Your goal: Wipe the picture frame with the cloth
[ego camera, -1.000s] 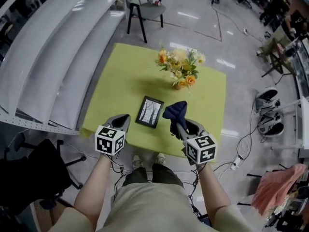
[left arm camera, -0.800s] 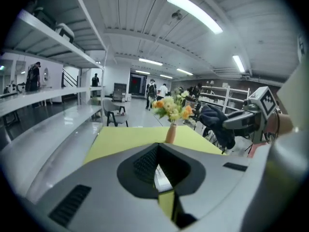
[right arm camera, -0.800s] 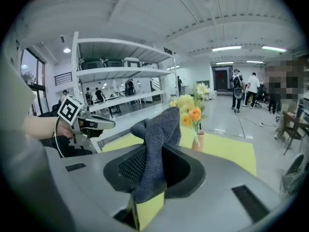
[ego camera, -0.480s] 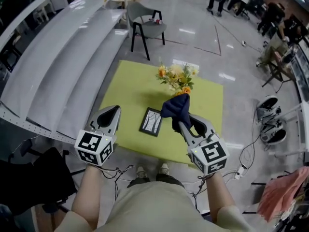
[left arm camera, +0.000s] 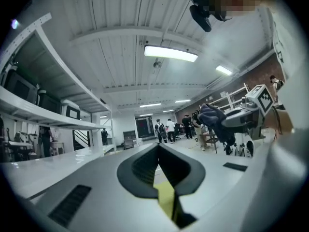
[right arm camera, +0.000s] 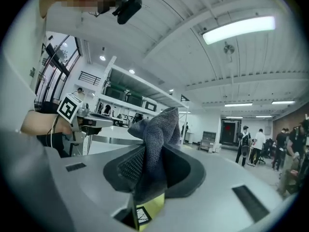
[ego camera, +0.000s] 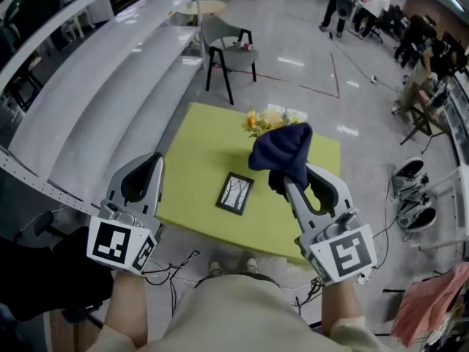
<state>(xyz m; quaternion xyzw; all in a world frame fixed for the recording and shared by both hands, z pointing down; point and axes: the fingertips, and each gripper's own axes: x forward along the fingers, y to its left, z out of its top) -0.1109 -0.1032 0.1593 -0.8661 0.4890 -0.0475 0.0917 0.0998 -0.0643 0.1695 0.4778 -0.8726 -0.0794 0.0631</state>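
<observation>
**Cloth in my right gripper, frame flat on the table below**

The yellow-green table (ego camera: 192, 160) stands on a pale glossy floor, with white shelves (ego camera: 88, 101) at my left and a dark chair (ego camera: 231, 50) beyond its far edge. A bunch of orange and yellow flowers (ego camera: 265, 120) sits near the far side of the table. The picture frame (ego camera: 235, 193) lies flat near the edge closest to me, dark-rimmed, with nothing touching it. I hold both grippers up above the table, and in the head view the frame shows between them. My right gripper (right arm camera: 152, 164) is clamped on the dark blue cloth (right arm camera: 157, 129), which bunches up past the jaw tips. That cloth is well clear of the frame. My left gripper (left arm camera: 158, 148) has its jaws together and holds nothing.
</observation>
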